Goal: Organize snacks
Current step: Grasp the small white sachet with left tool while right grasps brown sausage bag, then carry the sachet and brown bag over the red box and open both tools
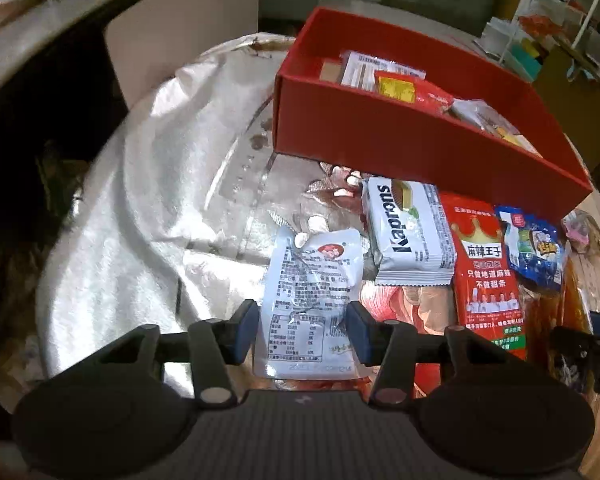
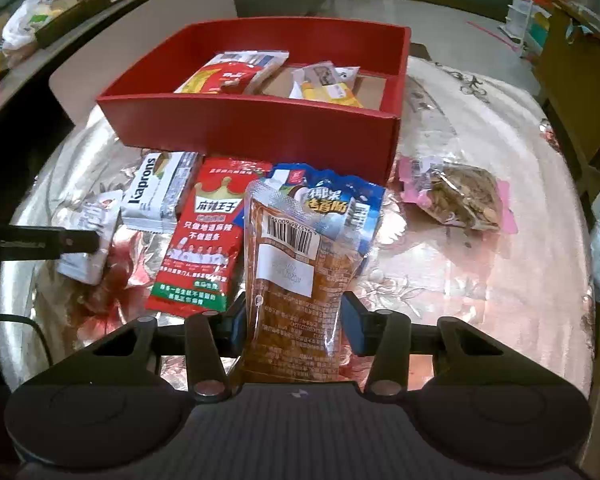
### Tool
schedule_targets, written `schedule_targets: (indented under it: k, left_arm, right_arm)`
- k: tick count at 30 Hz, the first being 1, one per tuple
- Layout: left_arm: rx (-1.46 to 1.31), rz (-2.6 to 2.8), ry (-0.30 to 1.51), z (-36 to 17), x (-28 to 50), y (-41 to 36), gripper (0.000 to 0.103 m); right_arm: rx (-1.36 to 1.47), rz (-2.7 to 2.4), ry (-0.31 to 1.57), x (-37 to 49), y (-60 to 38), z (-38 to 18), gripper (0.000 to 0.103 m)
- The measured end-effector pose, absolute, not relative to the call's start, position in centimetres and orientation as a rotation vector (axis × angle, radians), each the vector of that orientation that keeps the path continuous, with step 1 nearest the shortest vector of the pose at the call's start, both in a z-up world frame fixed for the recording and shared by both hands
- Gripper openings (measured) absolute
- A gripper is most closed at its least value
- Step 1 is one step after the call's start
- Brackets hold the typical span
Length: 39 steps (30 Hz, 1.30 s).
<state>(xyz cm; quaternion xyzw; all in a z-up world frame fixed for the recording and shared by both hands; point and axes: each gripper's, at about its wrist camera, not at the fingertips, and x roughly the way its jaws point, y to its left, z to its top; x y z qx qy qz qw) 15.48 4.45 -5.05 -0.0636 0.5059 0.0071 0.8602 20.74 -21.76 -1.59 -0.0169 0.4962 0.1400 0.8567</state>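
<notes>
Orange pouch point(image 2: 296, 300) blocks blue pkt point(image 1: 534, 246) only rt view.

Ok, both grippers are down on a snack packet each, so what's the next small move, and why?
Probably lift both straight up. The left gripper is shut on the white packet and the right gripper pinches the orange packet, which overlaps the blue packet. The red box just behind has room.

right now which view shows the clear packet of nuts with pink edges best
The right wrist view: the clear nut packet with pink edges lies whole and unobstructed, right of the red cardboard box. The left wrist view shows only a sliver at its right edge.
</notes>
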Motion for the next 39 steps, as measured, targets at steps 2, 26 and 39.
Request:
schedule_targets:
  k: [2, 26, 39]
  left_arm:
    - [-0.109, 0.022, 1.063, -5.1, 15.7, 3.9, 0.051]
    - [-0.253, -0.047, 0.884, 0.0, 15.1, 4.8, 0.041]
    - [-0.182, -0.117, 0.765, 3.4, 20.9, 1.5, 0.041]
  right_arm:
    - [-0.031, 0.302, 1.040, 20.7, -21.8, -1.6, 0.054]
    - [0.077, 0.362, 0.900, 22.3, -21.8, 3.3, 0.054]
    - [0.081, 0.344, 0.821, 27.8, -20.6, 5.2, 0.054]
